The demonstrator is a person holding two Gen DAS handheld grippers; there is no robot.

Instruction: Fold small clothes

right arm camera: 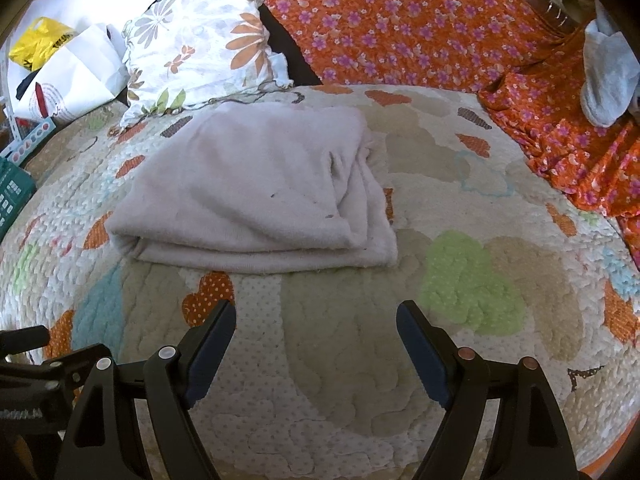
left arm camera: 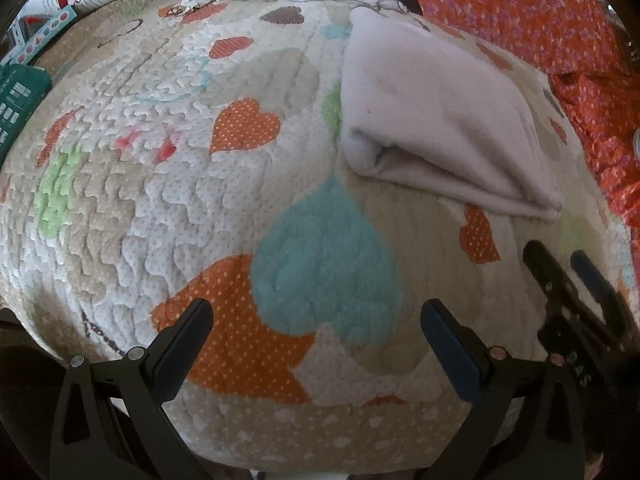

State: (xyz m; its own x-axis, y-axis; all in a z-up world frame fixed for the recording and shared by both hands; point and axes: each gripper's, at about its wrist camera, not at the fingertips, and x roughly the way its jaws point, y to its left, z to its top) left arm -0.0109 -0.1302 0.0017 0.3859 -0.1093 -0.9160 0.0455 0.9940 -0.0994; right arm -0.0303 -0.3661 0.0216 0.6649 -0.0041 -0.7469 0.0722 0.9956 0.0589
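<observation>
Folded cloth (right arm camera: 256, 188) on quilt (right arm camera: 352, 360), both fingers (right arm camera: 212, 344) spread

Folded cloth (left arm camera: 436, 120) on quilt (left arm camera: 160, 200), left gripper (left arm camera: 316, 320) empty, apart.

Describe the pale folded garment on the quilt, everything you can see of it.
The folded garment is a pale lilac-grey piece of soft, fleecy-looking fabric, folded into a rough rectangle of several layers. Its stacked edges show along the near side, and loose folds bunch at its right end. A few small dark specks mark the top. It lies flat on the heart-patterned quilt, its far corner close to the floral pillow. Neither the left gripper nor the right gripper touches it; both are open, short of its near edge.
</observation>
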